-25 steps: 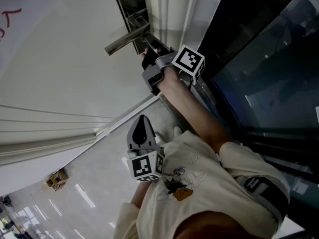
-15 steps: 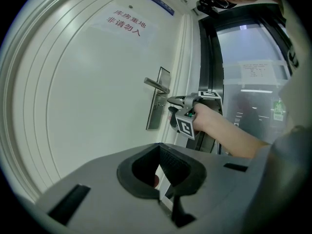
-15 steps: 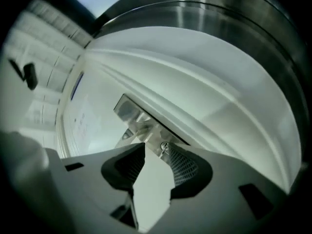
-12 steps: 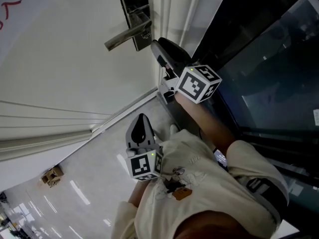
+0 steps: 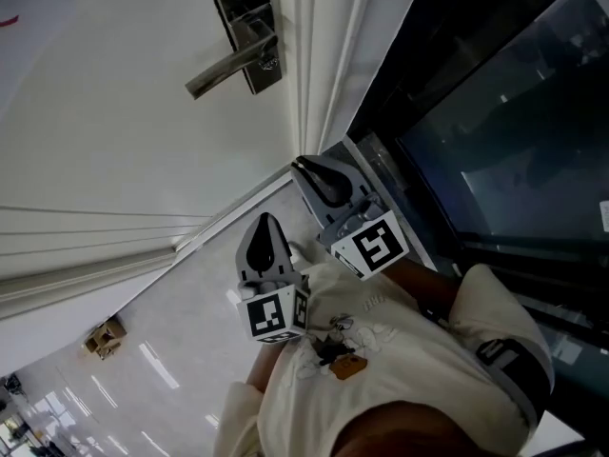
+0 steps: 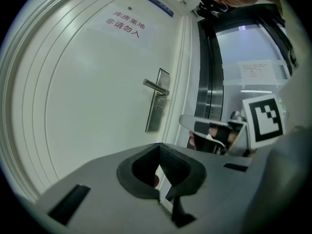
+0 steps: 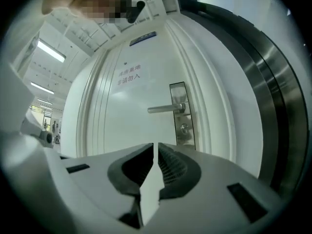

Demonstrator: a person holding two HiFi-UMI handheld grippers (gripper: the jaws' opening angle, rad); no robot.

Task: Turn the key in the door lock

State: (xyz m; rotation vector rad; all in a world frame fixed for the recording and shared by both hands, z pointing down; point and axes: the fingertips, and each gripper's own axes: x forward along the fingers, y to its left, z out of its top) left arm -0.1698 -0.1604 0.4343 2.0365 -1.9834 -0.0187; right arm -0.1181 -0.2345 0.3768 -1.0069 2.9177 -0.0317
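White is the big door (image 5: 114, 122), and it fills most of the head view. A silver handle (image 5: 224, 69) sticks out from a long metal plate (image 5: 238, 8) near the door's edge. The lock (image 5: 269, 63) is a small round spot on that plate, just beside the handle. It is too small to tell if a key is in it. Both claws are well apart from the lock. The right gripper (image 5: 304, 167) is held low by the door frame, next to a dark glass wall (image 5: 495, 141). Its cube with black squares (image 5: 376, 244) is by the person's pale shirt (image 5: 381, 379). The left gripper (image 5: 266, 222) is just beside it, over the shiny floor (image 5: 181, 350), and points toward the bottom of the door.

From the left gripper view, the two grey jaws are pressed together at their tips, and they hold nothing. Far off, the handle and the plate show on the door, with red writing (image 6: 126, 23) high above them. The right gripper and its cube show on the right side.

From the right gripper view, the jaws are closing. Only a thin gap is left between them, and nothing is in that gap. The handle and the lock are straight ahead, past the jaw tips, and nothing touches them.
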